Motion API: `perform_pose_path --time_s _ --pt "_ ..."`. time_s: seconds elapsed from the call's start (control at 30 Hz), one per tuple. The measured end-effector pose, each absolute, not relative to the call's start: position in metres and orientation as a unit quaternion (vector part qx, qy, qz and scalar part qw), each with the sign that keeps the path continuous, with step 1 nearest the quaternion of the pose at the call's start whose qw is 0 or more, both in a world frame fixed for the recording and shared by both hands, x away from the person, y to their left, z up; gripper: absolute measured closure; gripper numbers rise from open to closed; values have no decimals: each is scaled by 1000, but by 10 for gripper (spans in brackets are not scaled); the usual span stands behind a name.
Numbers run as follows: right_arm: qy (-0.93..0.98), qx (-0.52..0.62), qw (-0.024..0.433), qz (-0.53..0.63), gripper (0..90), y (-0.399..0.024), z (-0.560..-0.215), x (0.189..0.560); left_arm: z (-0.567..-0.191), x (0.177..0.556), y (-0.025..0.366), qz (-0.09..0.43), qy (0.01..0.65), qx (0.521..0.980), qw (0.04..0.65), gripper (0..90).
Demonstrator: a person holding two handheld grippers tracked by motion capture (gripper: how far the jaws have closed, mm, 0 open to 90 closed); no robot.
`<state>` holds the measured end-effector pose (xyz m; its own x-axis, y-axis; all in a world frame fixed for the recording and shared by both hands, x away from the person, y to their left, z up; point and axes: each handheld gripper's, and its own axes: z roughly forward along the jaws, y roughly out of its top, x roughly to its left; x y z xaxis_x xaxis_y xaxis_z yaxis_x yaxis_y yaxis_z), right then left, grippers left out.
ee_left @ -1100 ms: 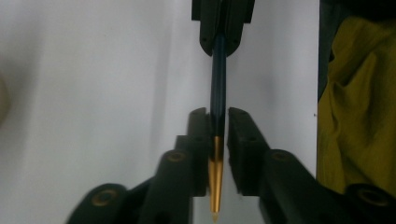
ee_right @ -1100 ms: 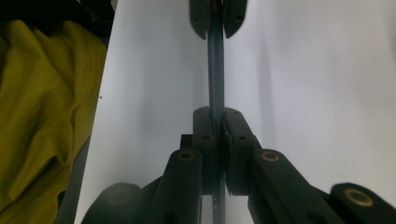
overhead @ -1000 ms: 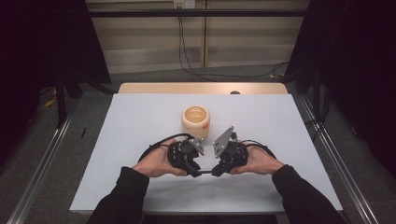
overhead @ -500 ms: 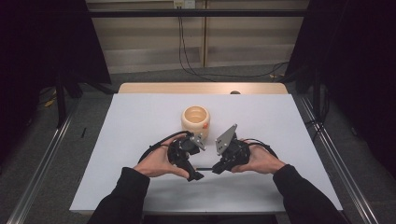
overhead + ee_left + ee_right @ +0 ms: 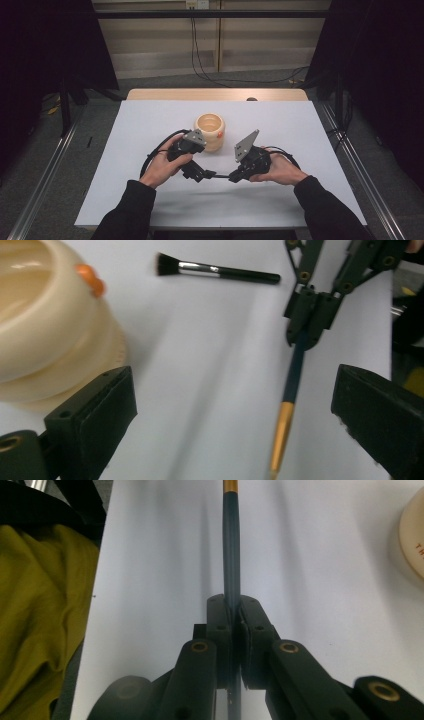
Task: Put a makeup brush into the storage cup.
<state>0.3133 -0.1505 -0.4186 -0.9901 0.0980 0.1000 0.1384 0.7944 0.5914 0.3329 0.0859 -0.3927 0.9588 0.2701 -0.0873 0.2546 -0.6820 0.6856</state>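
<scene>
A thin paintbrush with a dark blue handle (image 5: 231, 555) and a gold band (image 5: 281, 425) hangs level above the white table (image 5: 300, 125). My right gripper (image 5: 234, 602) is shut on the handle, and it shows again (image 5: 305, 325) in the left gripper view. My left gripper (image 5: 235, 385) is open. Its jaws have just been opening and stand wide on either side of the gold end without touching it. In the high view the left gripper (image 5: 199, 174) and right gripper (image 5: 232, 176) face each other in front of a cream cup (image 5: 210, 131).
A black makeup brush (image 5: 215, 271) lies flat on the table beyond the right gripper. The cream cup (image 5: 45, 325) carries a small orange knob and stands close beside my left jaw. Olive cloth (image 5: 40, 605) lies past the table's edge.
My left gripper's jaws have opened off the paintbrush handle, and that hand has drawn back and up a little toward the cup. The right gripper keeps still, holding the brush.
</scene>
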Motion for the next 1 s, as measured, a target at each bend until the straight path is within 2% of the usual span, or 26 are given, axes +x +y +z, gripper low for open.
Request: perform_pose_path --time_s 0.3,0.4,0.7,0.77,0.87,1.0 --pt "-945 -76 26 -317 857 -153 -419 314 -401 318 112 71 183 884 424 37" --pt "-941 -88 23 -325 857 -155 -418 315 -405 312 123 73 211 867 445 36" --pt "-932 -107 17 -345 857 -165 -417 318 -416 291 143 91 234 840 480 30" --pt "-928 -118 15 -354 857 -167 -416 317 -418 291 145 92 235 841 479 26" --pt "-920 -132 8 -370 857 -171 -415 317 -421 292 147 66 234 838 488 26" --pt "-908 -147 -2 -391 857 -178 -411 315 -423 290 146 80 235 837 489 26"
